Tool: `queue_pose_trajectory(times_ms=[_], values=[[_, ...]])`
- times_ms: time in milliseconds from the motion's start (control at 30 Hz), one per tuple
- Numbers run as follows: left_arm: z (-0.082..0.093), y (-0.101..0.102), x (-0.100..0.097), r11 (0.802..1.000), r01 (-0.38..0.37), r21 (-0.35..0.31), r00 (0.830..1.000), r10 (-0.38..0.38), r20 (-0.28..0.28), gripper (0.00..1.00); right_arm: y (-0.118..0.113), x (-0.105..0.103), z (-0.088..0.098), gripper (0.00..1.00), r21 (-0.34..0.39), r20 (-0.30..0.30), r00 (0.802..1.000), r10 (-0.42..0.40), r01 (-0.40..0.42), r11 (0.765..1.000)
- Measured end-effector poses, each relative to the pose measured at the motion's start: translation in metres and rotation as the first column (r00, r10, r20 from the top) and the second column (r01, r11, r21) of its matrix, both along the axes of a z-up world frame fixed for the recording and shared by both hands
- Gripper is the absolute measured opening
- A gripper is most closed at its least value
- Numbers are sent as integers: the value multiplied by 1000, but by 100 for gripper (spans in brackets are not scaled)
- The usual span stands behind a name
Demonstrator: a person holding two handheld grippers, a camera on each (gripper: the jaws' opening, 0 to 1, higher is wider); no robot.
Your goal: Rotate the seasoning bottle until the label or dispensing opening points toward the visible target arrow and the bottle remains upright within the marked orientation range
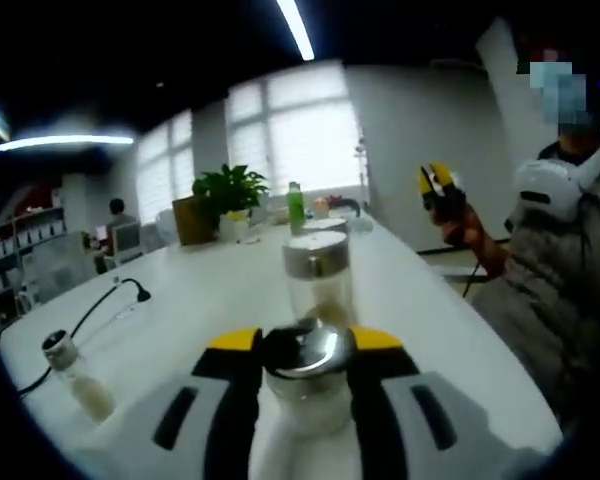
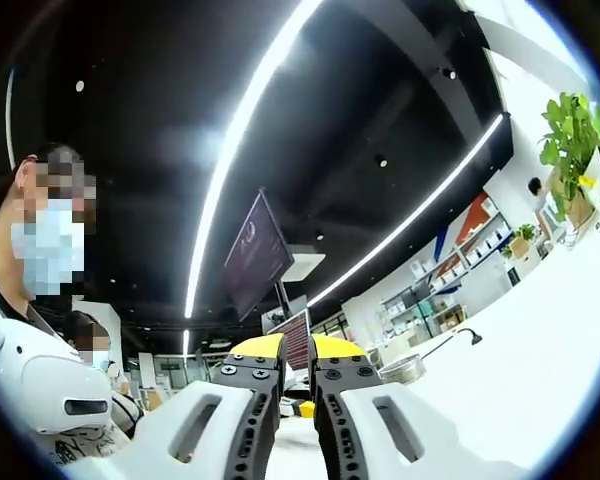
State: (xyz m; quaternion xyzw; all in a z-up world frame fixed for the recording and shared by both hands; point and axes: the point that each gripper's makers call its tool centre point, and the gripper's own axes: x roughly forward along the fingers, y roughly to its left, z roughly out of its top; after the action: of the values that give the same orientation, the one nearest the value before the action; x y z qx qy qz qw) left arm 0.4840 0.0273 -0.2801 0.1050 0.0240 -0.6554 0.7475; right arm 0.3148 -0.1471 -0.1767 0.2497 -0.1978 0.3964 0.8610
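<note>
The left gripper (image 1: pixel 302 345), black jaws tipped in yellow, is clamped on the short clear glass seasoning bottle with a shiny metal cap (image 1: pixel 302 372) – a grip high at the cap, which probably suits turning the bottle about its own axis while it stays upright on the long white table (image 1: pixel 420 300). Just beyond that bottle stands a taller clear glass jar with a brushed metal lid (image 1: pixel 318 275); well to its left lies a small tilted glass shaker (image 1: pixel 75 375) beside a black cable (image 1: pixel 90 320).

The left gripper view also catches the right gripper (image 1: pixel 440 185) raised off the table, away from the bottle. The right gripper view adds its own jaws (image 2: pixel 285 385) pressed nearly together on nothing, pointing up at the dark ceiling – no target arrow is visible in either.
</note>
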Motion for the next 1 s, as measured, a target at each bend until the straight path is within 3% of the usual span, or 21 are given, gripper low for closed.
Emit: queue_pose_trajectory(times_ms=[33,67,100,133,200,267,300,400,467,533,600,633,733,833,900,1000], values=[[-2,0,2,1000,-19,5,1000,19,-24,35,0,0,0,7,-3,2,1000,-2,2,1000],[-8,3,7,997,-56,55,998,55,9,36,-1,0,1,7,-4,5,1000,-7,7,1000],[-5,3,6,996,-58,70,993,51,104,41,-3,-1,3,7,-2,12,1000,-10,10,1000],[-6,3,2,994,-70,87,989,58,134,45,-4,-2,6,7,11,24,1000,-9,9,1000],[5,2,-11,999,-51,20,997,49,60,48,-5,-2,6,8,25,26,1000,-1,0,1000],[13,4,-13,996,-88,-15,996,88,7,53,-4,0,4,8,33,21,1000,5,-5,999],[22,5,-15,995,-88,-47,996,88,10,52,-2,0,3,8,36,16,1000,11,-12,999],[30,11,-8,987,-147,-62,988,150,39,50,4,0,0,8,26,10,1000,22,-23,999],[27,19,10,963,-270,-27,962,271,43,52,4,0,0,8,21,9,1000,27,-27,999],[24,26,30,906,-424,6,905,423,50,59,4,-1,0,8,16,12,1000,25,-25,1000],[34,18,21,914,-403,-40,909,405,95,57,1,-2,2,8,20,18,1000,16,-17,1000],[38,15,16,911,-406,-75,910,410,62,57,-2,-2,3,8,24,19,1000,14,-14,1000],[39,15,13,892,-442,-92,896,443,-1,56,-4,-2,3,8,22,19,1000,6,-7,1000],[32,17,15,865,-496,-69,868,495,-31,52,-5,-3,5,8,24,25,1000,5,-5,1000],[19,23,18,829,-559,-20,824,553,-127,48,-4,-3,5,8,27,25,1000,6,-6,1000],[18,23,21,818,-572,-64,815,558,-159,48,-2,-2,2,8,31,16,1000,15,-15,999]])
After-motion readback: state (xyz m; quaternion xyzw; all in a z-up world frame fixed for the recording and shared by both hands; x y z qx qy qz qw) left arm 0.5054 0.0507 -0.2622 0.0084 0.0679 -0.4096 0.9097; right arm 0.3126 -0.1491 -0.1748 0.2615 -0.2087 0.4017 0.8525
